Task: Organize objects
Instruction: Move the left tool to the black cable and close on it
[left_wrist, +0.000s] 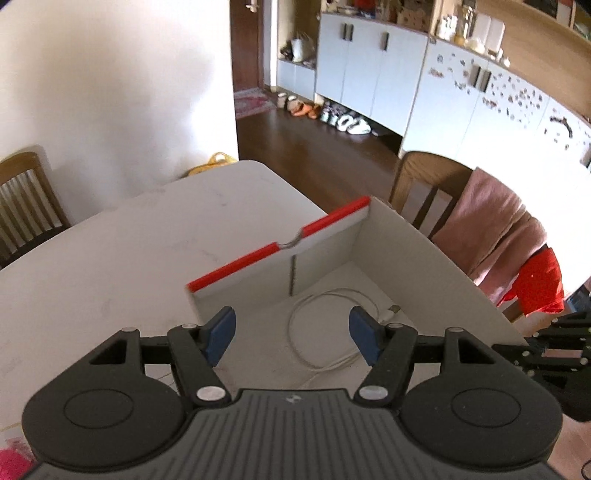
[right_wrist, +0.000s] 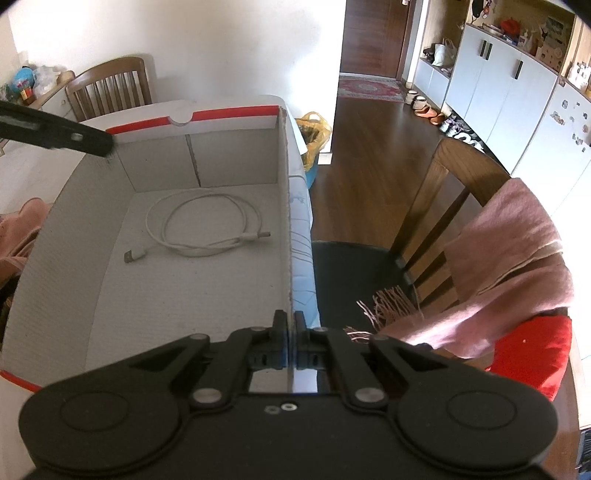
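Item: white cable (right_wrist: 201, 225), coiled, lodged on the floor of the open box (right_wrist: 74, 229) on the desk (left_wrist: 110, 258); counted as stowed; left hand-held gripper (left_wrist: 291, 332) spread, empty, above the box; right hand-held gripper (right_wrist: 290, 332) pinched on the box's side wall; pink cloth (right_wrist: 22, 229) beside the box judged outstanding.

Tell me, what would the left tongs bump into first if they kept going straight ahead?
Probably the white charging cable coiled on the floor of the cardboard box. The left tongs are open, empty and aimed down into the box, with nothing else showing between them and the cable, though depth is hard to judge.
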